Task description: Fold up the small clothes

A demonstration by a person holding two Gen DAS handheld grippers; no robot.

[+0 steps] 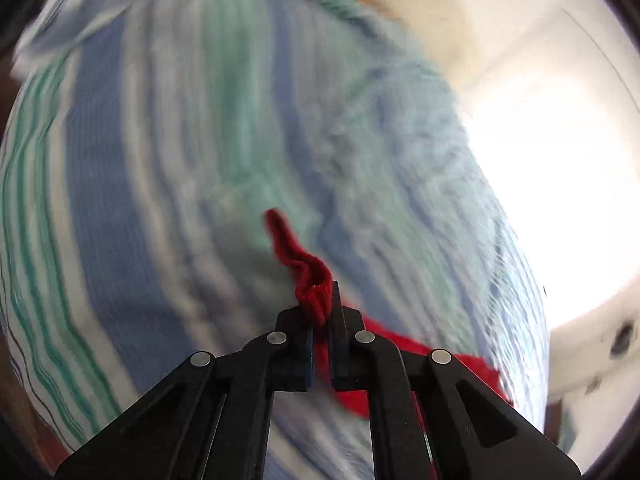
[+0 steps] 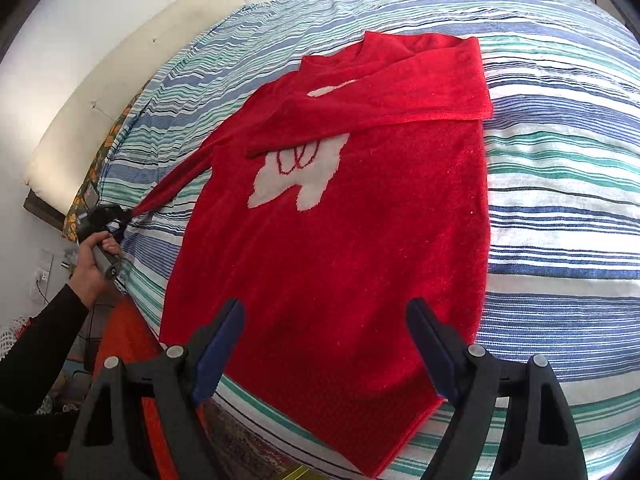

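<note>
Red sweater (image 2: pixel 332 240) flat on striped bed (image 2: pixel 560 168), one sleeve folded; left hand-held gripper (image 1: pixel 320 312) clenched on other cuff (image 1: pixel 312 292), right hand-held gripper (image 2: pixel 326 344) released above hem; next, carry sleeve across.

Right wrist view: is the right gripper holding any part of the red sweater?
No. The right gripper hangs open above the red sweater, its fingers apart and grasping nothing.
</note>
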